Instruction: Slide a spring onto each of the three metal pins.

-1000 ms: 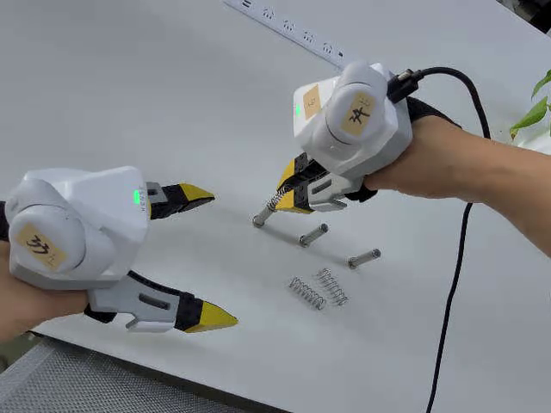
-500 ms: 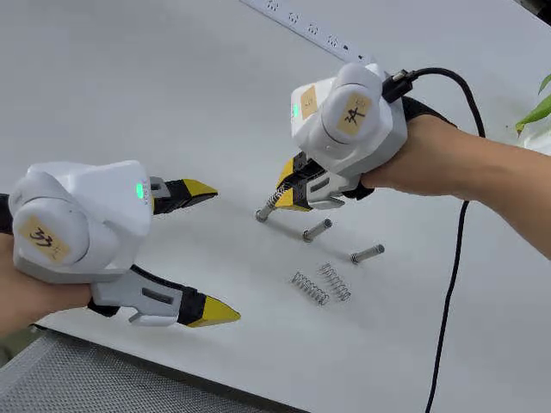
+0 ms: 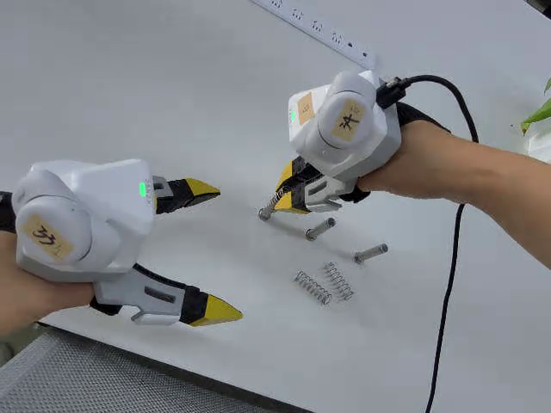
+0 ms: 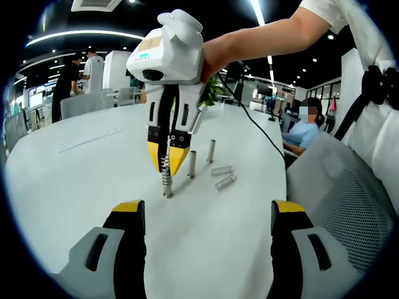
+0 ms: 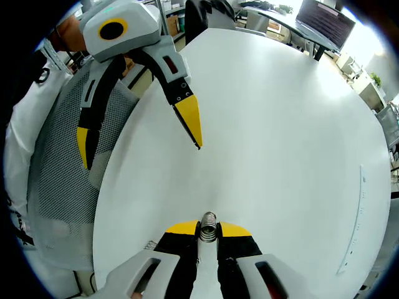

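Three metal pins stand upright on the white table (image 3: pixel 129 95). My right gripper (image 3: pixel 287 200) is shut on a spring (image 4: pixel 165 169) that sits over the leftmost pin (image 3: pixel 265 212). Its closed yellow tips (image 5: pixel 209 230) hold the spring's end (image 5: pixel 209 224). The other two pins (image 3: pixel 319 229) (image 3: pixel 371 253) are bare. Two loose springs (image 3: pixel 310 288) (image 3: pixel 337 281) lie flat in front of them. My left gripper (image 3: pixel 213 249) is open and holds nothing, to the left of the pins and well short of them. It also appears as the left gripper (image 5: pixel 138 137) in the right gripper view.
A white power strip (image 3: pixel 318 28) lies at the table's far edge. A black cable (image 3: pixel 451 267) runs from the right hand across the table. A mesh chair (image 3: pixel 77 379) sits below the near table edge. Green leaves (image 3: pixel 541 114) reach in at the right.
The head view has shifted a little. My right gripper stays at the leftmost pin with the spring, tilted slightly more. The left gripper is unchanged.
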`<action>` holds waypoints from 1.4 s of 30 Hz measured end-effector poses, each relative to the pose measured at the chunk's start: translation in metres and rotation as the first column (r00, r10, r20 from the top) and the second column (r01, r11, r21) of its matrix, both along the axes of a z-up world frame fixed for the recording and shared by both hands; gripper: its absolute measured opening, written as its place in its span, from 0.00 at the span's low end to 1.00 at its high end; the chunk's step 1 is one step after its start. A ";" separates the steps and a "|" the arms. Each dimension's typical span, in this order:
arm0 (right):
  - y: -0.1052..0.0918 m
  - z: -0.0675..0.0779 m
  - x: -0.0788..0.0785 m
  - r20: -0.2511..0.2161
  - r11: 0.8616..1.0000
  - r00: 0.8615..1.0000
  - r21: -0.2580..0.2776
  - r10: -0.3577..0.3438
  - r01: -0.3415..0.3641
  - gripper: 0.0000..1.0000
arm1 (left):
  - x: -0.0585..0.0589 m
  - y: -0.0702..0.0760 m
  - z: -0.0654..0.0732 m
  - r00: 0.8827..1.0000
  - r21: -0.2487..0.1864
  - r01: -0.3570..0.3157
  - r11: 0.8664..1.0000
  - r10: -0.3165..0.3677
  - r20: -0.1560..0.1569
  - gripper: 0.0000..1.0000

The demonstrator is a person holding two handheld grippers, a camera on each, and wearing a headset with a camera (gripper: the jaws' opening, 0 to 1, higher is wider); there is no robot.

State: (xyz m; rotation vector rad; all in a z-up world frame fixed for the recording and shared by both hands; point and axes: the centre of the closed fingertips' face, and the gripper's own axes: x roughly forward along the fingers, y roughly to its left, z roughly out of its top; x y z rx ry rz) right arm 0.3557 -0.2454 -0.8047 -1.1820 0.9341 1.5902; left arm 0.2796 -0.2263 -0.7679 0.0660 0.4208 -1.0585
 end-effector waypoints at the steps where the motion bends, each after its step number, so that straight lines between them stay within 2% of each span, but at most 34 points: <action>1: 0.000 -0.001 0.000 0.000 1.000 1.000 -0.001 0.001 -0.001 0.07 | 0.000 0.000 0.000 1.000 0.000 0.000 1.000 0.000 0.000 0.82; 5: -0.001 -0.007 0.000 -0.006 1.000 1.000 -0.004 0.000 0.000 0.07 | 0.000 0.001 -0.001 1.000 -0.001 -0.001 1.000 0.001 -0.002 0.81; 20: -0.001 -0.013 -0.002 -0.011 1.000 1.000 -0.010 0.002 -0.002 0.07 | -0.001 0.001 -0.002 1.000 0.001 0.003 1.000 -0.003 -0.008 0.81; 42: 0.001 -0.018 -0.006 -0.008 1.000 1.000 -0.011 -0.006 0.006 0.08 | -0.003 0.003 -0.001 1.000 0.000 0.000 1.000 0.000 -0.008 0.81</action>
